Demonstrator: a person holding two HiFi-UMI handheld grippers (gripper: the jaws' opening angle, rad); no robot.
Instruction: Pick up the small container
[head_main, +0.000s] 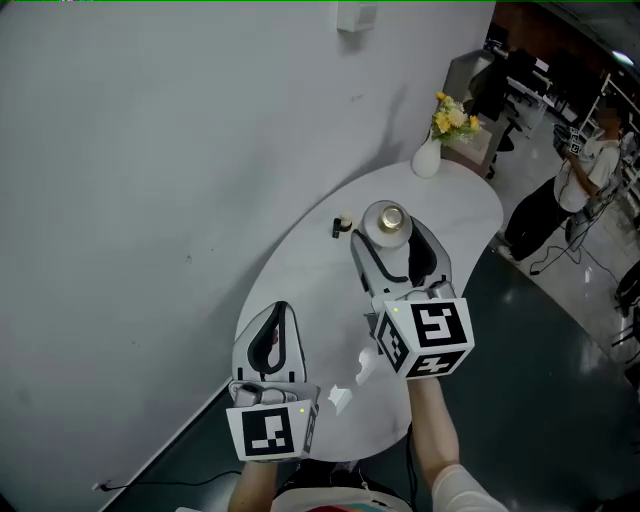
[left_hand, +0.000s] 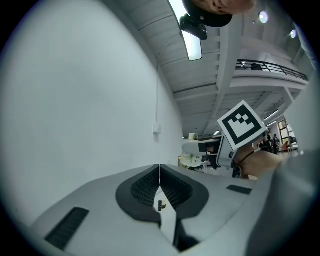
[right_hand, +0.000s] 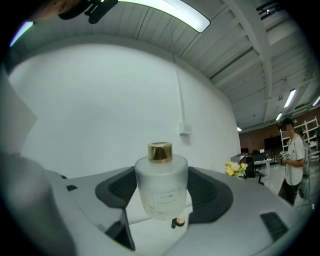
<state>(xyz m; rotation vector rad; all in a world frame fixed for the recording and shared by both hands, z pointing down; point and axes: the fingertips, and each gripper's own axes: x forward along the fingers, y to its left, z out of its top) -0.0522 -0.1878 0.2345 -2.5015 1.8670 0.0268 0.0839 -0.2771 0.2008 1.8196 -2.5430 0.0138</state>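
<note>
The small container is a frosted glass bottle (head_main: 388, 224) with a gold cap. My right gripper (head_main: 393, 240) is shut on it, one jaw on each side of its body. In the right gripper view the bottle (right_hand: 161, 187) stands upright between the pads, its base above the white table top. My left gripper (head_main: 279, 312) hovers over the table's near left part, shut with nothing in it; its pads (left_hand: 150, 187) meet along a thin line.
On the white oval table (head_main: 320, 280), a tiny black and cream object (head_main: 343, 224) lies just left of the bottle. A white vase with yellow flowers (head_main: 428, 152) stands at the far end. Scraps of white paper (head_main: 341, 398) lie near me. A wall runs along the left; a person (head_main: 585, 172) stands far right.
</note>
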